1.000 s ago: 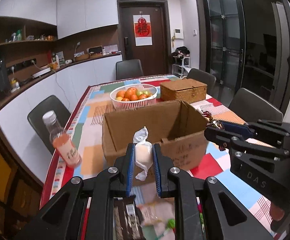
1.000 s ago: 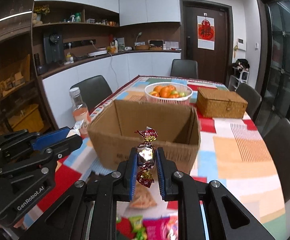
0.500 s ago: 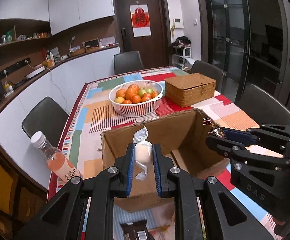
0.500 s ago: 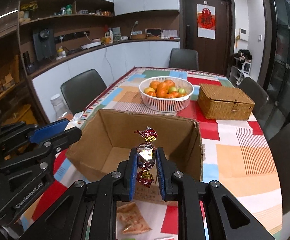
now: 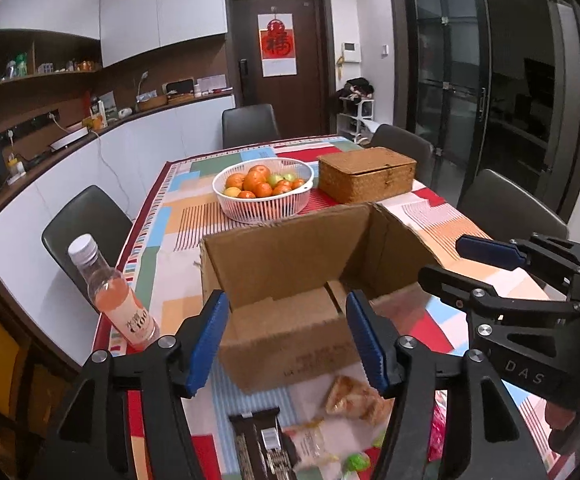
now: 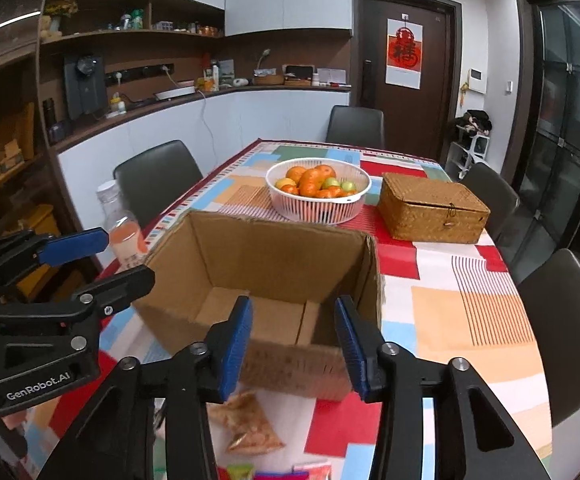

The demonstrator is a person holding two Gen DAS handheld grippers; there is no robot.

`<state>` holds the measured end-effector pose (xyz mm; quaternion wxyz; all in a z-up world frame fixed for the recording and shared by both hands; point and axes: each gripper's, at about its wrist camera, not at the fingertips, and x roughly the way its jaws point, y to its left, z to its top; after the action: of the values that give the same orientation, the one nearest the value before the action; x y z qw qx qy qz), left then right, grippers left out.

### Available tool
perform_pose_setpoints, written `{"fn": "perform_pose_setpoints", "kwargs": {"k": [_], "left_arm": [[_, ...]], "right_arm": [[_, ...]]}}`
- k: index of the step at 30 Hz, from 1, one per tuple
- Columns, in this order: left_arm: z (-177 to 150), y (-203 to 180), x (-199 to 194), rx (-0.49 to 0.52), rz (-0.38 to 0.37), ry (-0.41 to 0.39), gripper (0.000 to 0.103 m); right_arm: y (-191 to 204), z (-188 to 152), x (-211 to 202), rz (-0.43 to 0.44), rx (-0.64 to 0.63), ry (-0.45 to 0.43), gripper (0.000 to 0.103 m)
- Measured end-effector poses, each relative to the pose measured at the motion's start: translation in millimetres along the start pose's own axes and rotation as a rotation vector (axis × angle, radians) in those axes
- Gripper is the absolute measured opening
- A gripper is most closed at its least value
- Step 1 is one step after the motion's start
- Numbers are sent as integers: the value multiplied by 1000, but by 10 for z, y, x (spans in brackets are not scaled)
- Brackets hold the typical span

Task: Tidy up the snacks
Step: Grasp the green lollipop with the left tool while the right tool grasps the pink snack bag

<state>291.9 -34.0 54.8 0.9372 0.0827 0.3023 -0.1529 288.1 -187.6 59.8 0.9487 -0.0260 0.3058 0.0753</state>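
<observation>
My home's kitchen-dining room, patchwork-clothed dining table point(image 6: 466, 300) before me, dark chairs point(image 6: 158, 172) around it, white basket of fruit point(image 6: 318, 190), wicker box point(image 6: 434, 208), counter point(image 6: 194, 98) with appliances, cluttered shelves point(image 6: 130, 30), red door poster point(image 6: 405, 52).

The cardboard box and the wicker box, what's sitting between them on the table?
Nothing: only bare tablecloth separates the cardboard box from the wicker box, clearest in the right wrist view.

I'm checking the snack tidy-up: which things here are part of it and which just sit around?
Part of the job: cardboard box; snack packet; dark snack bar; left gripper; right gripper.

Just lying about: fruit basket; wicker box; drink bottle.
</observation>
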Motion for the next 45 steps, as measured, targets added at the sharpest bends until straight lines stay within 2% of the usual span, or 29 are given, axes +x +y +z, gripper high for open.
{"fn": "perform_pose_setpoints", "kwargs": {"k": [10,20,32,45], "left_arm": [[-354,-198,-456,37,-26,-29,66],[-751,-378,-625,53,-60,26,67],[-1179,-473,-557,38,-85,115,67],[-1651,-590,-295,53,-72,207,66]], "right_arm": [[51,-367,-403,51,8,-18,49],[87,-744,-581,74,11,37,49],[151,-1226,-539,106,27,165,49],[86,-1584,-319,54,28,283,49]]}}
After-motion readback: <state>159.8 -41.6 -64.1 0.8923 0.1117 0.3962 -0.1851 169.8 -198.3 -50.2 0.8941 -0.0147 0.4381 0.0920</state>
